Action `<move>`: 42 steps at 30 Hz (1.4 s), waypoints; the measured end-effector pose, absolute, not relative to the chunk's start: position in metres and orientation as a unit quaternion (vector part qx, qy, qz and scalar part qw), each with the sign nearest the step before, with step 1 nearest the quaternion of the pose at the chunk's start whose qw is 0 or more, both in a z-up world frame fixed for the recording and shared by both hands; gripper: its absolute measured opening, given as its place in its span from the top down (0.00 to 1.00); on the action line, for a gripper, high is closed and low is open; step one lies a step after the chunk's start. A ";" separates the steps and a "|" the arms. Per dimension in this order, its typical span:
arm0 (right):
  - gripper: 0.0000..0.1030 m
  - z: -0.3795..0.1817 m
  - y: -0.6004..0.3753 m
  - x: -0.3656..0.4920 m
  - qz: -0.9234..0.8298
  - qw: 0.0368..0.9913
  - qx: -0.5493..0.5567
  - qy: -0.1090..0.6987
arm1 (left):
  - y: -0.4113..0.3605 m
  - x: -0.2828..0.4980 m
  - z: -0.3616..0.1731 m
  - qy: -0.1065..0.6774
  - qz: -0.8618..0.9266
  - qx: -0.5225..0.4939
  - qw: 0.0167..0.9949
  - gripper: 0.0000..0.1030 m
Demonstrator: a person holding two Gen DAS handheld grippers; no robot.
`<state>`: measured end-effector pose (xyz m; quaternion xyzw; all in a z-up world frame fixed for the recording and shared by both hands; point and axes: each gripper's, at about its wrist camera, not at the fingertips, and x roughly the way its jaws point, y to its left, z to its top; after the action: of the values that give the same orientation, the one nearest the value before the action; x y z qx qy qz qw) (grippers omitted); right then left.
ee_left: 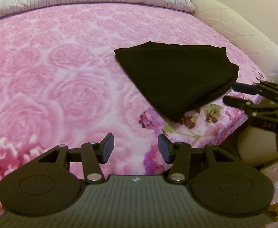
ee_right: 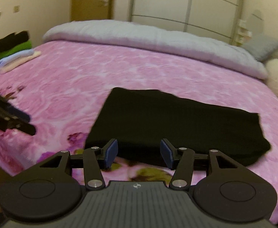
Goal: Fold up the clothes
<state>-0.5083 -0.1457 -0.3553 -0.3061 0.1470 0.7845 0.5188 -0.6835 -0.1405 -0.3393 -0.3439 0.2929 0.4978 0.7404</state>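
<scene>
Right tongs [ee_right: 139, 153] spread wide, nothing between them, hovering just at the near edge of the black knit garment folded into a thick rectangle [ee_right: 177, 125]. Left tongs [ee_left: 136, 148] also spread and empty, over bare blanket to the garment's left, apart from it; from the left wrist view the garment [ee_left: 177, 77] lies flat near the bed's corner, doubled layers showing at its rounded right edge. It sits on the pink rose-print fleece blanket [ee_left: 62, 66] covering the bed. Judgement: the piece already lies folded, so this fits either a last fold or tidy, or a lift-off toward a pile; cannot settle which. Whichever it is, any grip should bite all layers at the near edge together, both tongs level, so the stack doesn't slide open; the thick knit looks soft and likely to sag if held at one point only. Farther off, a stack of folded clothes, black, green, pale blue and cream [ee_right: 11, 51], sits at the bed's far left side. Beyond that, a rolled grey-lilac duvet [ee_right: 148, 38] and a grey cushion [ee_right: 262, 46].
</scene>
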 end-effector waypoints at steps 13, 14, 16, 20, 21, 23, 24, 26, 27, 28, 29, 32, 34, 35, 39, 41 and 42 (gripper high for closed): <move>0.40 -0.399 -0.116 -0.561 0.828 0.391 -0.400 0.028 | -0.093 -0.679 -0.369 0.320 0.477 -0.372 0.729 0.55; 0.39 -0.404 -0.116 -0.563 0.829 0.381 -0.408 0.020 | -0.090 -0.680 -0.370 0.320 0.477 -0.374 0.728 0.55; 0.37 -0.415 -0.116 -0.567 0.830 0.361 -0.426 0.003 | -0.083 -0.681 -0.372 0.321 0.478 -0.377 0.726 0.55; 0.37 -0.435 -0.119 -0.575 0.822 0.336 -0.456 -0.052 | -0.077 -0.681 -0.375 0.327 0.478 -0.379 0.722 0.55; 0.37 -0.436 -0.120 -0.576 0.824 0.333 -0.454 -0.058 | -0.076 -0.681 -0.376 0.329 0.478 -0.380 0.721 0.55; 0.43 -0.437 -0.119 -0.576 0.828 0.328 -0.450 -0.066 | -0.076 -0.681 -0.378 0.330 0.477 -0.384 0.719 0.54; 0.48 -0.437 -0.117 -0.576 0.829 0.328 -0.448 -0.065 | -0.076 -0.680 -0.379 0.332 0.477 -0.384 0.718 0.54; 0.55 -0.438 -0.114 -0.577 0.832 0.328 -0.443 -0.066 | -0.076 -0.679 -0.379 0.335 0.479 -0.383 0.715 0.54; 0.64 -0.438 -0.113 -0.578 0.833 0.331 -0.439 -0.064 | -0.076 -0.678 -0.378 0.337 0.479 -0.382 0.715 0.54; 0.72 -0.437 -0.112 -0.577 0.833 0.336 -0.434 -0.062 | -0.076 -0.676 -0.377 0.339 0.480 -0.381 0.714 0.54; 0.88 -0.434 -0.109 -0.574 0.837 0.346 -0.422 -0.048 | -0.076 -0.675 -0.376 0.341 0.481 -0.380 0.713 0.54; 0.91 -0.413 -0.085 -0.543 0.855 0.387 -0.331 0.095 | -0.072 -0.668 -0.371 0.347 0.479 -0.373 0.715 0.54; 0.91 -0.400 -0.065 -0.500 0.855 0.399 -0.226 0.242 | -0.065 -0.659 -0.365 0.349 0.474 -0.363 0.722 0.54; 0.91 -0.396 -0.055 -0.475 0.844 0.403 -0.165 0.313 | -0.062 -0.654 -0.362 0.350 0.472 -0.359 0.725 0.54; 0.90 -0.399 -0.039 -0.369 0.756 0.440 0.042 0.483 | -0.043 -0.622 -0.352 0.347 0.450 -0.335 0.751 0.54; 0.90 -0.406 -0.041 -0.322 0.709 0.464 0.105 0.520 | -0.031 -0.603 -0.348 0.343 0.435 -0.324 0.767 0.54; 0.90 -0.410 -0.044 -0.303 0.691 0.479 0.121 0.528 | -0.024 -0.592 -0.347 0.341 0.426 -0.318 0.775 0.54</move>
<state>-0.3028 -0.0435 -0.4103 0.1212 0.5278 0.6911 0.4787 -0.5920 -0.0240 -0.3475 -0.3179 0.3412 0.4259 0.7753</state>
